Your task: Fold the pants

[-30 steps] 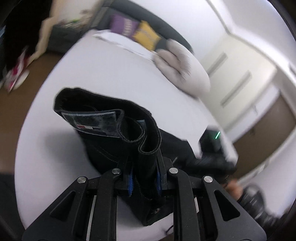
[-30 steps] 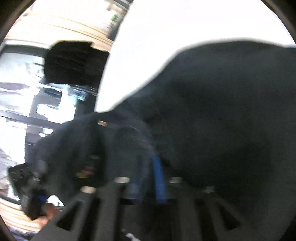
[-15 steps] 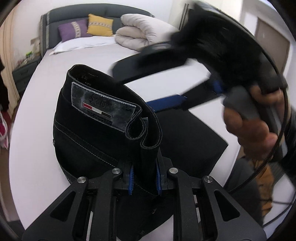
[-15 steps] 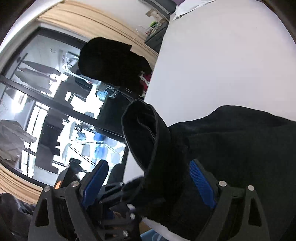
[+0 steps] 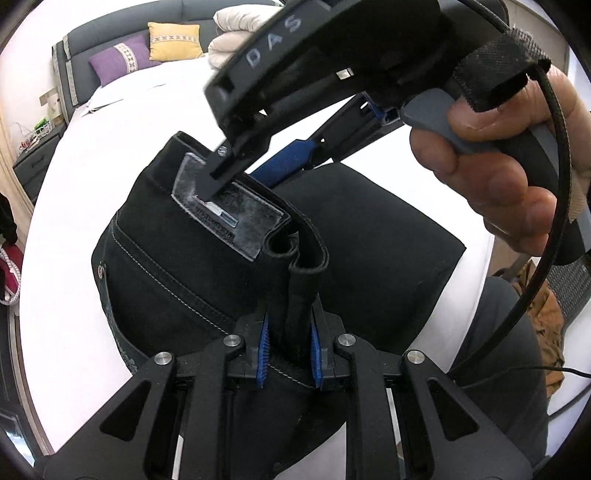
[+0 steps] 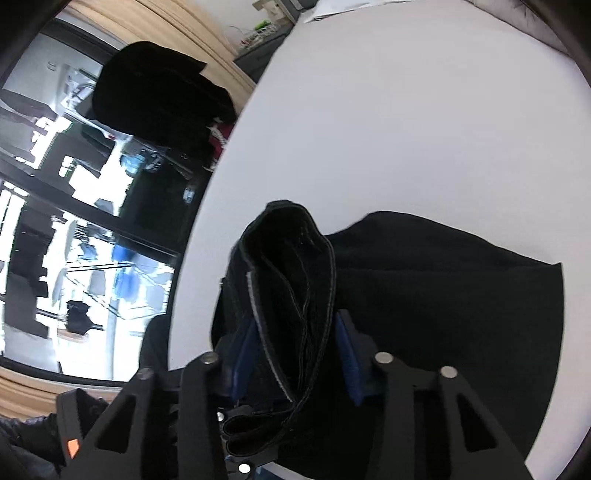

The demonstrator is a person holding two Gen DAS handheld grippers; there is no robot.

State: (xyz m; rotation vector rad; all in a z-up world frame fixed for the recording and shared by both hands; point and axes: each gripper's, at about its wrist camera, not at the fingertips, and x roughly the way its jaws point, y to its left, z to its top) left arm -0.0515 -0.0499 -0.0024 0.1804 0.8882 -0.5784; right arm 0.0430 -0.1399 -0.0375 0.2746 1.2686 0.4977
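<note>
Black pants (image 5: 177, 258) lie on a white bed (image 5: 110, 147), the lower part folded flat (image 5: 369, 240) and the waistband lifted. My left gripper (image 5: 290, 347) is shut on a pinched fold of the waistband. A grey leather patch (image 5: 229, 218) faces up on the band. My right gripper (image 5: 236, 181), held by a hand (image 5: 498, 155), reaches down over the band's far end. In the right wrist view its jaws (image 6: 295, 354) are closing on the bunched waistband (image 6: 291, 280), and both blue pads lie against the cloth.
Purple (image 5: 118, 59) and yellow (image 5: 173, 35) pillows and a cream duvet (image 5: 229, 26) sit at the headboard. A dark nightstand (image 5: 33, 162) stands left of the bed. A dark garment (image 6: 155, 92) hangs before a glass wall (image 6: 55, 221). The person's leg (image 5: 498, 350) is at the bed's near edge.
The right gripper opened wide, came in over the raised waistband and closed around it. The left gripper swung round with the waistband still pinched in it.
</note>
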